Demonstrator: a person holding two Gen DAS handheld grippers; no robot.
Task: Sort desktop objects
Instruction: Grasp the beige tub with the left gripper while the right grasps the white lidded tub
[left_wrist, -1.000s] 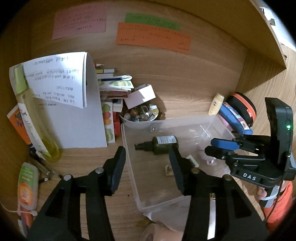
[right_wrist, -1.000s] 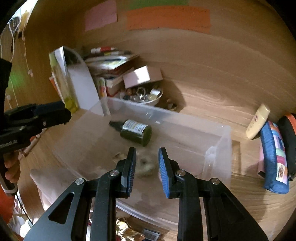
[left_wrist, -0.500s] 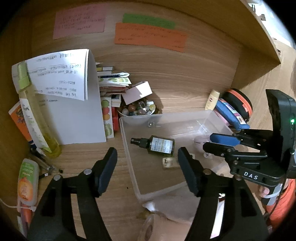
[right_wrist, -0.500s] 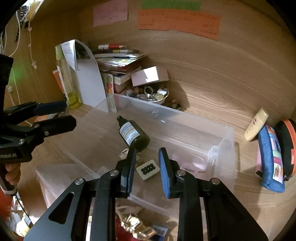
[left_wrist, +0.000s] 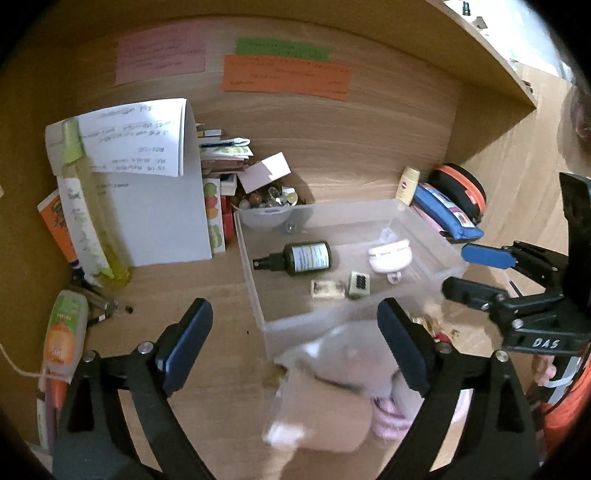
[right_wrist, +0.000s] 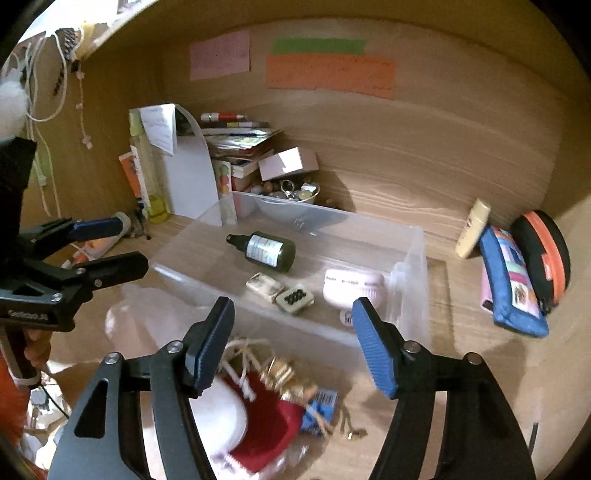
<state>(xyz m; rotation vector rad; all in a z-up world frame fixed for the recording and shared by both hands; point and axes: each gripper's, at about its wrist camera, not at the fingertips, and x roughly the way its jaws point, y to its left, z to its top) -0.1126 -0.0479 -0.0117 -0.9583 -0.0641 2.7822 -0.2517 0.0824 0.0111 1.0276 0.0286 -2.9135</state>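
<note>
A clear plastic bin (left_wrist: 255, 280) (right_wrist: 413, 295) sits on the wooden desk. It holds a dark green spray bottle (left_wrist: 299, 258) (right_wrist: 266, 251), a pale pink case (left_wrist: 389, 254) (right_wrist: 352, 290), a small tile with black dots (left_wrist: 359, 285) (right_wrist: 295, 298) and a small pale block (left_wrist: 327, 288) (right_wrist: 264, 285). My left gripper (left_wrist: 295, 339) is open and empty, above a soft pink bundle (left_wrist: 332, 398) before the bin. My right gripper (right_wrist: 291, 343) is open and empty, above a red-and-white pouch with gold trinkets (right_wrist: 258, 417).
At the back left stand a yellow-green bottle (left_wrist: 85, 214), a white paper stand (left_wrist: 159, 184), stacked books (left_wrist: 221, 155) and a bowl of beads (left_wrist: 266, 201). At the right lie a cream tube (right_wrist: 472, 229), a blue pouch (right_wrist: 509, 280) and an orange-black case (right_wrist: 543, 254). Tubes and pens (left_wrist: 64, 332) lie left.
Both grippers have pulled back and up from the bin, and both have opened wide. The small dotted tile now lies in the bin, where the right gripper was.
</note>
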